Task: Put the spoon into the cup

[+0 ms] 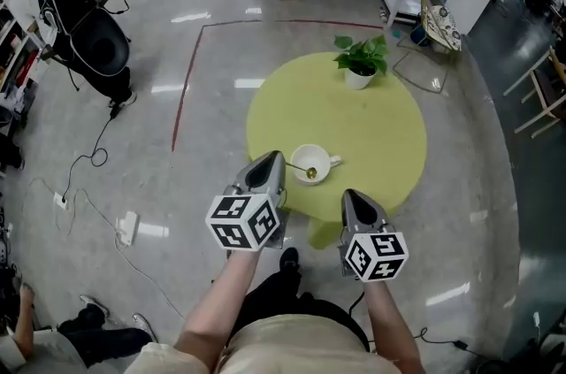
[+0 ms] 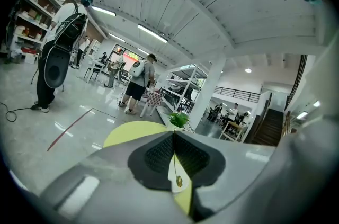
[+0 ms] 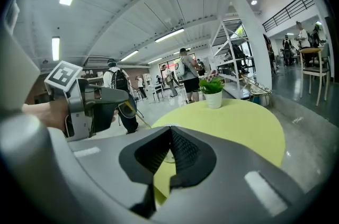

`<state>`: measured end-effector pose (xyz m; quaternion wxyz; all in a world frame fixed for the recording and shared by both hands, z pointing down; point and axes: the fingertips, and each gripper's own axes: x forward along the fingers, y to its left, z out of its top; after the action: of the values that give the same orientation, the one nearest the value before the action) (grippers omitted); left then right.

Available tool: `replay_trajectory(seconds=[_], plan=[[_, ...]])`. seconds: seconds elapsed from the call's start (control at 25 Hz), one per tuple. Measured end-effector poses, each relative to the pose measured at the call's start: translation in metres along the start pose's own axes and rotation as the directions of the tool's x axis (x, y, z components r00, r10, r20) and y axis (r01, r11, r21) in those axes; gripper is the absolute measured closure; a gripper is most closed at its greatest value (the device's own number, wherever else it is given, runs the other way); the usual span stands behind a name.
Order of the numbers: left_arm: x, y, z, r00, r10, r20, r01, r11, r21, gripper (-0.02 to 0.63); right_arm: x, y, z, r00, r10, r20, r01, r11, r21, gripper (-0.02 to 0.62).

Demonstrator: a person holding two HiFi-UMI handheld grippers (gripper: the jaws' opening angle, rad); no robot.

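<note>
Lower centre, the right gripper (image 3: 170,130) is closed and empty over the yellow bench (image 3: 238,130); at left, the left gripper (image 3: 123,101) holds a spoon (image 3: 136,113).

Head view looks steeply down from high above the round table (image 1: 380,133), mid-frame; both gripper views look low, nearly level, close across it toward the potted plant (image 1: 361,58); all share these; right gripper view catches the left gripper (image 3: 115,104) at left.

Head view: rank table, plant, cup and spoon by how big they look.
1. Table
2. Plant and cup: about alike. The plant stands farther from the camera, so I won't rank them.
3. Spoon: thin, its handle in the left gripper.
</note>
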<state>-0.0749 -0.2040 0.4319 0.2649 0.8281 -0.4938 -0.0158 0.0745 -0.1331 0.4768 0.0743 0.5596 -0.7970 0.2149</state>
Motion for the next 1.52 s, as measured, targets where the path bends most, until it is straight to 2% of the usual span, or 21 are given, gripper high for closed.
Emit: replay_trajectory(seconds=[0.56, 0.8, 1.0, 1.28, 1.52], plan=[[0.043, 0.009, -0.013, 0.996, -0.045, -0.081, 0.045, 0.999, -0.007, 0.601, 0.026, -0.016, 0.006, 0.998, -0.056, -0.009, 0.056, 0.998, 0.033, 0.595], [0.054, 0.013, -0.028, 0.994, -0.027, -0.110, 0.026, 0.999, -0.019, 0.601, 0.035, -0.023, 0.002, 0.999, -0.044, -0.031, 0.045, 0.998, 0.033, 0.595], [0.057, 0.015, -0.037, 0.992, 0.001, -0.126, 0.000, 1.000, 0.002, 0.601, 0.041, -0.025, -0.003, 0.998, -0.019, -0.058, 0.021, 0.999, 0.044, 0.595], [0.065, 0.016, -0.050, 0.990, 0.025, -0.138, -0.031, 0.999, -0.039, 0.601, 0.043, -0.034, -0.007, 0.996, 0.004, -0.088, -0.001, 0.999, 0.037, 0.595], [0.067, 0.018, -0.056, 0.989, 0.054, -0.140, -0.061, 0.997, -0.044, 0.601, 0.047, -0.039, -0.008, 0.994, 0.027, -0.105, -0.023, 0.999, 0.035, 0.595]])
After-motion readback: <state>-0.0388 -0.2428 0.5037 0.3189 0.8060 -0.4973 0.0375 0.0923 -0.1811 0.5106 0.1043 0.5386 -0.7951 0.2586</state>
